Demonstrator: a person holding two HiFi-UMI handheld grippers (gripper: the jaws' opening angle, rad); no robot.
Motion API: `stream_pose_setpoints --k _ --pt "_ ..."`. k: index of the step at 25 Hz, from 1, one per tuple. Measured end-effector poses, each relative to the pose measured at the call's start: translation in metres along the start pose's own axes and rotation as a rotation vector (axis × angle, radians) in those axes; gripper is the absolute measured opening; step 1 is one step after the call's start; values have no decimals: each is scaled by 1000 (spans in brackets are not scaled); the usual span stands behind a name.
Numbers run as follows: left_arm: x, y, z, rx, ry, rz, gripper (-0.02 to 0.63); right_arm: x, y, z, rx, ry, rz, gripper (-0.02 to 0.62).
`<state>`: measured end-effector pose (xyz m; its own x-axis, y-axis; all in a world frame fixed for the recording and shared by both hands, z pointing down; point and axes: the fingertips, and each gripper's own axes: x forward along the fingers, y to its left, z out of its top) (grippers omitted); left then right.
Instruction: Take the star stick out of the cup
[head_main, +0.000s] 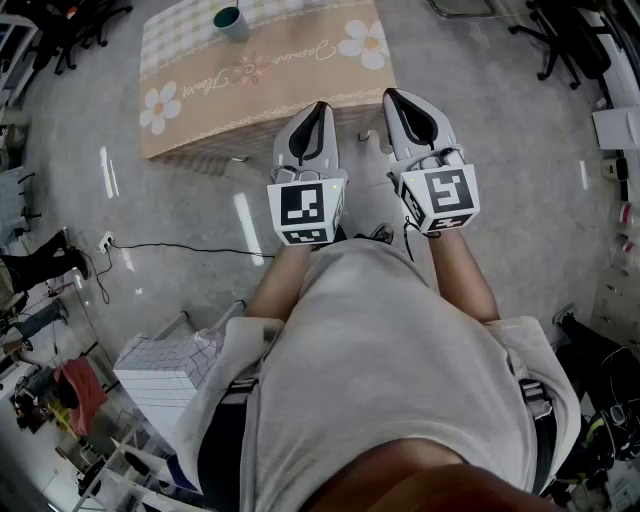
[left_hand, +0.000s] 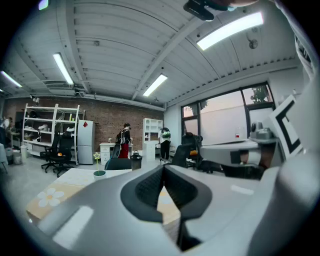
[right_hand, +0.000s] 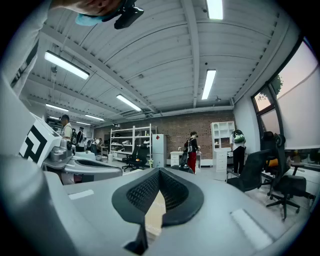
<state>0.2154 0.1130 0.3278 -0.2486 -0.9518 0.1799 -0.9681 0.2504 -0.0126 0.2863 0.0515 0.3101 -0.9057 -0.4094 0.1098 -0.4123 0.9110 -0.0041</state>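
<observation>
A small green cup (head_main: 230, 19) stands at the far end of a table (head_main: 300, 75) covered with a daisy-print cloth. In the left gripper view the cup (left_hand: 99, 174) shows far off, with the thin star stick (left_hand: 96, 158) upright in it. My left gripper (head_main: 320, 107) and right gripper (head_main: 393, 97) are held side by side in front of my chest, short of the table's near edge. Both are shut with nothing between the jaws, as the left gripper (left_hand: 163, 169) and the right gripper (right_hand: 159, 172) show in their own views.
A white grid-pattern box (head_main: 165, 375) stands on the floor at my left, and a black cable (head_main: 180, 247) runs across the floor. Office chairs (head_main: 570, 40) sit at the far right. People (left_hand: 124, 141) and shelves (left_hand: 50, 125) are at the back wall.
</observation>
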Motion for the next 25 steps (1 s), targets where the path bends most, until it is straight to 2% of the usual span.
stream_pose_setpoints --k 6,13,18,25 --pt "6 56 -12 20 28 -8 3 62 43 -13 17 40 53 -2" --pt "17 144 -30 14 72 -15 3 144 99 -40 50 116 96 0" --pt "23 200 -39 14 105 -46 3 190 122 -47 60 148 69 0" --pt "42 257 -43 -67 122 -44 3 238 136 -40 37 196 47 0"
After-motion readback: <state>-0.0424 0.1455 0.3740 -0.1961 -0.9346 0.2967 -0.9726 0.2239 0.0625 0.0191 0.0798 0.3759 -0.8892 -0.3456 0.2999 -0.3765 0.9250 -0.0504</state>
